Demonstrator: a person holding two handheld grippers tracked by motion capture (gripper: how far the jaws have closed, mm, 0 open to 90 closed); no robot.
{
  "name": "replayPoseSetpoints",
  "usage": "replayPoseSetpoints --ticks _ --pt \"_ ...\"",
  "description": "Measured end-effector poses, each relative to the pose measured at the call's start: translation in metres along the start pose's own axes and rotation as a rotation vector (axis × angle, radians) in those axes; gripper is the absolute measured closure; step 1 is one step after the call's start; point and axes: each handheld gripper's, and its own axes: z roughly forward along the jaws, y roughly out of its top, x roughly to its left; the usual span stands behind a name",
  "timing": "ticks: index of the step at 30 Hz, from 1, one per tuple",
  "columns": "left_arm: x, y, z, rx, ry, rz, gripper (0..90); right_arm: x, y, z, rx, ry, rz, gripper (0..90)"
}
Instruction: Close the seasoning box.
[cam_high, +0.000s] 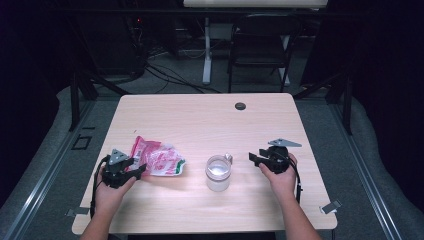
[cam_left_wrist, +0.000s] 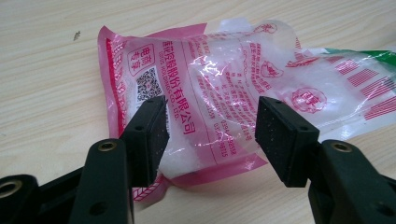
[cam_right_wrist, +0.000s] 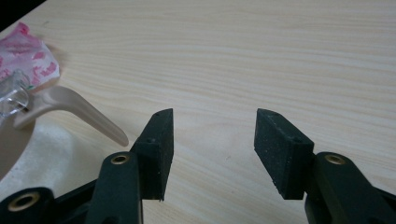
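Wooden table (cam_high: 200, 115), left claw (cam_high: 131, 169) spread around pink bag (cam_high: 157, 159), right claw (cam_high: 256, 158) spread, clear jug (cam_high: 218, 172) between.

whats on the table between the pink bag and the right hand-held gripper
A clear jug with a handle stands between the pink bag and the right hand-held gripper, as the high view shows.

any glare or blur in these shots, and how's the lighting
High view: table evenly lit, room behind it dark, picture a bit soft. Left gripper view: sharp print, white glare on the crinkled pink bag. Right gripper view: wood grain crisp, the cup's handle at the left edge casts a soft shadow.
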Motion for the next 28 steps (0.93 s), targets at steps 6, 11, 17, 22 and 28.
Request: replayPoseSetpoints --ticks 6,11,17,22,28 --pt "0.0007 0.0001 0.0005 0.006 0.003 0.0 43.9 -0.0003 -0.0025 0.0067 0.029 -0.01 -0.017 47.5" --pt "-0.0002 0.0001 0.001 0.008 -0.003 -0.002 43.8 -0.0034 -0.0033 0.0079 0.033 -0.003 0.004 47.4" --pt "-0.0012 0.0 0.0021 0.017 -0.007 0.002 43.6 -0.0041 -0.0038 0.0082 0.031 0.003 0.015 47.4" --pt "-0.0016 0.0001 0.0038 0.02 -0.009 0.0 43.6 -0.0045 -0.0037 0.0081 0.032 0.006 0.016 47.3" --pt "-0.0005 0.0005 0.0022 0.015 -0.017 -0.016 43.7 -0.0044 -0.0038 0.0048 0.018 -0.006 0.017 47.8"
